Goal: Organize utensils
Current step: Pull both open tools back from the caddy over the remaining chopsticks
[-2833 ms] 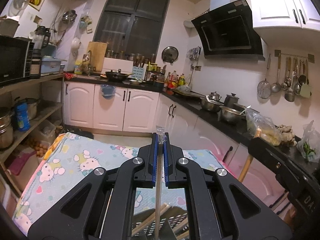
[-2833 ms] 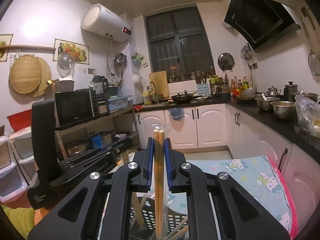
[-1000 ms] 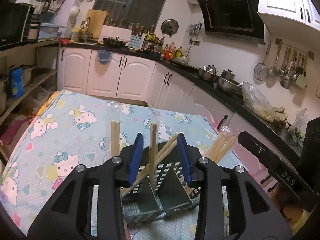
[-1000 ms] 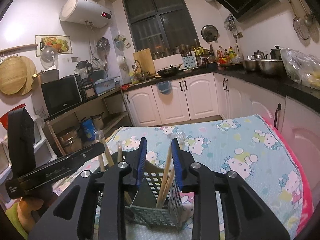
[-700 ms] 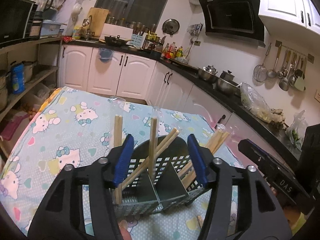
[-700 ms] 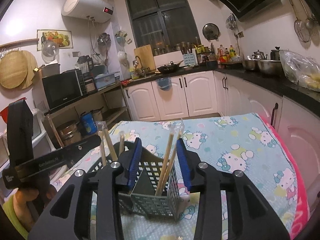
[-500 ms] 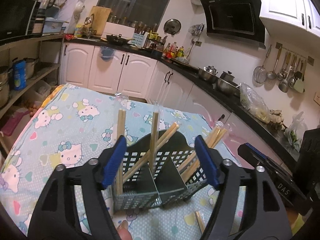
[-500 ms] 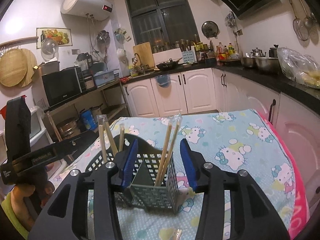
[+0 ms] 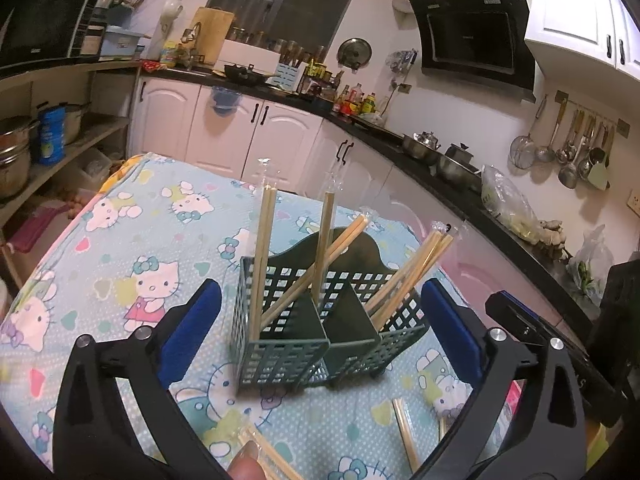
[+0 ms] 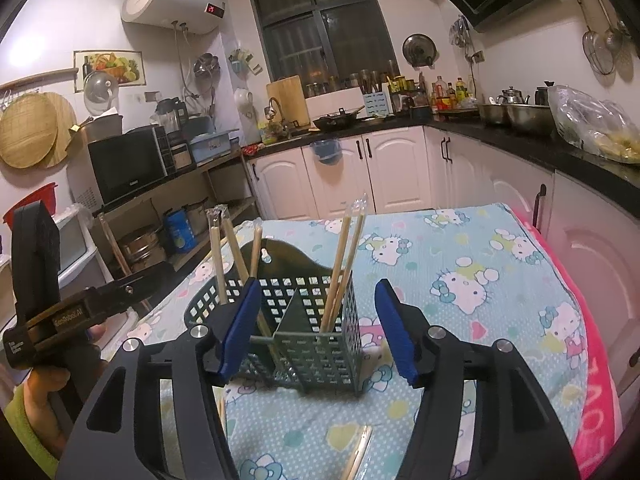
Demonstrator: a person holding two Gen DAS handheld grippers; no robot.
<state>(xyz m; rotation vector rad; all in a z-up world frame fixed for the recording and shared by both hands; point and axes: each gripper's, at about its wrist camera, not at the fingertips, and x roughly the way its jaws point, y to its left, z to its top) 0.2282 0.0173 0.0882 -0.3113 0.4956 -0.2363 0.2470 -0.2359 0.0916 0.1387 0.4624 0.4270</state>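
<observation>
A green slotted caddy stands on the cartoon-cat tablecloth, seen again in the right wrist view. Wrapped wooden chopsticks stand in its left compartment, and more chopsticks lean out of its right one. From the right wrist, one pair stands in the near compartment. My left gripper is wide and still opening, just short of the caddy, pressing on nothing. My right gripper is also opening and empty, with the caddy just beyond its blue pads.
Loose chopsticks lie on the cloth in front of the caddy, one wrapped pair under my right gripper. A hand holds the left tool at the table's left side. Counters, cabinets and open shelves ring the table.
Both grippers let go of the chopsticks they held, which now stand in the caddy. Both have drawn back from it and their jaws have spread much wider.
</observation>
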